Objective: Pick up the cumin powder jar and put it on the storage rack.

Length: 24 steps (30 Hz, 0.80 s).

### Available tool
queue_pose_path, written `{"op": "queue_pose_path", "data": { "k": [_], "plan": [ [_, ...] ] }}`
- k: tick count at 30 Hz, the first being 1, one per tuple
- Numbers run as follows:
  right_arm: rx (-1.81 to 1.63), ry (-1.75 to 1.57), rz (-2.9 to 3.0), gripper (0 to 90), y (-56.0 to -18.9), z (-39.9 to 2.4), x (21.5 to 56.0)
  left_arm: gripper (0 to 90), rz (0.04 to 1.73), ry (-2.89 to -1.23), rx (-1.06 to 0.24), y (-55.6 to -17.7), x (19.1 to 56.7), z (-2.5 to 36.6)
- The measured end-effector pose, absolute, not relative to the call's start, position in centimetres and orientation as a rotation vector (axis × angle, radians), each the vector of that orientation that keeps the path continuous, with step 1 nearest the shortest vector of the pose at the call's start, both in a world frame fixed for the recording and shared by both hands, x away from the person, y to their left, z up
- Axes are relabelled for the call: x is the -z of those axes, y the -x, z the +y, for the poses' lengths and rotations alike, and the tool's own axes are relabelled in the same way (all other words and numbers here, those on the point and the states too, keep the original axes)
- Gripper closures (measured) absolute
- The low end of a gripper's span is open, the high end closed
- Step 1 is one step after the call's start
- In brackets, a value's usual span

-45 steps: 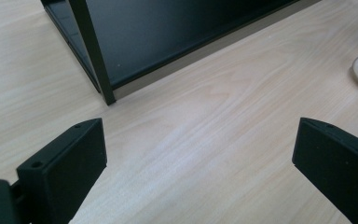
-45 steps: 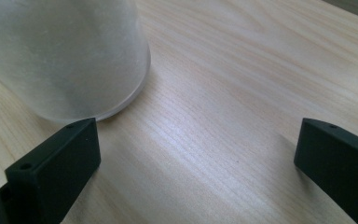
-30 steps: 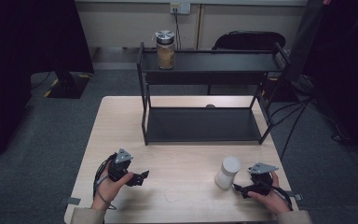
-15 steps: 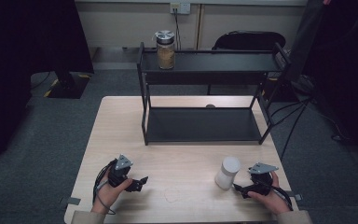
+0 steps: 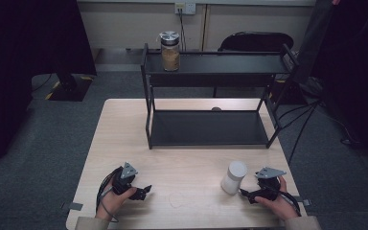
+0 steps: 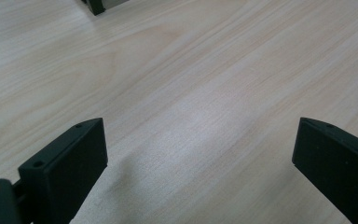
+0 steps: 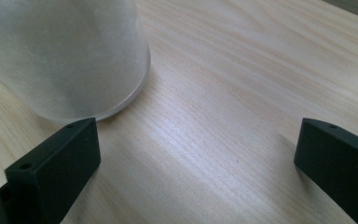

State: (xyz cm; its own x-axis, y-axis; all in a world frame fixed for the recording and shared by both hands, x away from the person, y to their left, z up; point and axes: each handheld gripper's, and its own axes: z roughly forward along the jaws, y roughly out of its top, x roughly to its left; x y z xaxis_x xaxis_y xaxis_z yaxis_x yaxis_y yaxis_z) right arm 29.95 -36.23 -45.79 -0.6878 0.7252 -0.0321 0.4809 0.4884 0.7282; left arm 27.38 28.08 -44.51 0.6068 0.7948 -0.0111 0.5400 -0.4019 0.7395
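A white frosted jar (image 5: 233, 177) stands upright on the wooden table (image 5: 191, 158) near its front right. My right gripper (image 5: 247, 195) rests low just right of it, open; in the right gripper view the jar (image 7: 65, 56) stands beyond the left jaw, outside the gap. My left gripper (image 5: 143, 191) lies at the front left, held by a hand, open over bare wood (image 6: 196, 116). A glass jar (image 5: 170, 51) with a metal lid and tan contents stands on the top shelf of a black rack (image 5: 211, 72), at its left end.
The black two-level rack spans the back half of the table; its lower shelf (image 5: 206, 128) is bare. A dark chair (image 5: 254, 42) stands behind it, and cables (image 5: 302, 120) hang off the table's right side.
The left gripper has slid slightly toward the table's front edge. The right gripper and the white jar have not moved.
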Motion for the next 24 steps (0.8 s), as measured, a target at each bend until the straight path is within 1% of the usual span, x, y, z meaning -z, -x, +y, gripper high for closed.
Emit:
{"op": "queue_pose_path", "data": {
  "k": [18,24],
  "plan": [
    [-1.019,-1.013,2.403,0.0,-30.0,-36.2,45.8,2.6,1.043,-2.201,-0.463,-27.7,44.9,26.9],
    [-1.019,-1.013,2.403,0.0,-30.0,-36.2,45.8,1.0,1.061,-2.182,-0.441,-27.9,45.2,27.1]
  ]
}}
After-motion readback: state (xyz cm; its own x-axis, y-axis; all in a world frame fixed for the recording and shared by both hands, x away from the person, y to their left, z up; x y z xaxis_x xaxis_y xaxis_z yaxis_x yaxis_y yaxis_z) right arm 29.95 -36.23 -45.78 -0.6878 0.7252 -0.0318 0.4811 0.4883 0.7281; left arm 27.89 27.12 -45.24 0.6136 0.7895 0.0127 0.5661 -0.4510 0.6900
